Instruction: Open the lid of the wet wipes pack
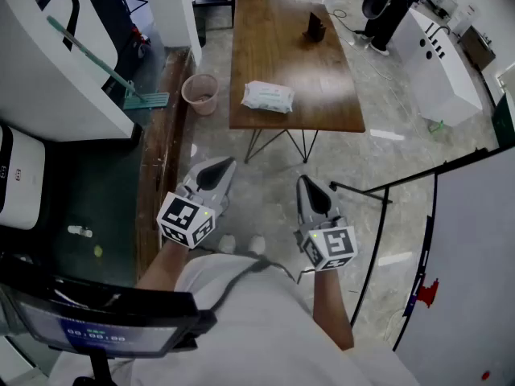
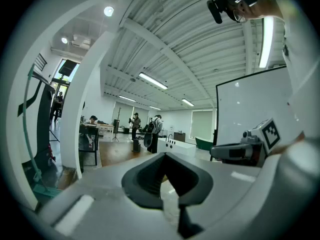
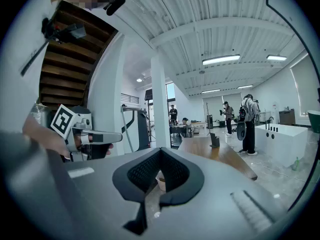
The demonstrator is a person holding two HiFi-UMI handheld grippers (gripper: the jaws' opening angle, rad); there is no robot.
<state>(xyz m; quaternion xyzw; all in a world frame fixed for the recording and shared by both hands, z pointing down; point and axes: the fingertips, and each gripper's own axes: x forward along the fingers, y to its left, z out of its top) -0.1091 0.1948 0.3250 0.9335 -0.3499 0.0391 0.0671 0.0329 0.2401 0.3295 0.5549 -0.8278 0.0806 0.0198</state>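
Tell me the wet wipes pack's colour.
Wet wipes pack: white with pale green, best in head view.

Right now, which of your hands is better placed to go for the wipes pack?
Left, narrowly. The wipes pack lies on the table's left half, and the left gripper angles toward it. The right gripper is little farther; both are shut, empty, short of the table.

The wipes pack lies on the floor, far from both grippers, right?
No. The pack lies on the table, not on the floor; the head view shows it. It is indeed far from the left gripper and the right gripper.
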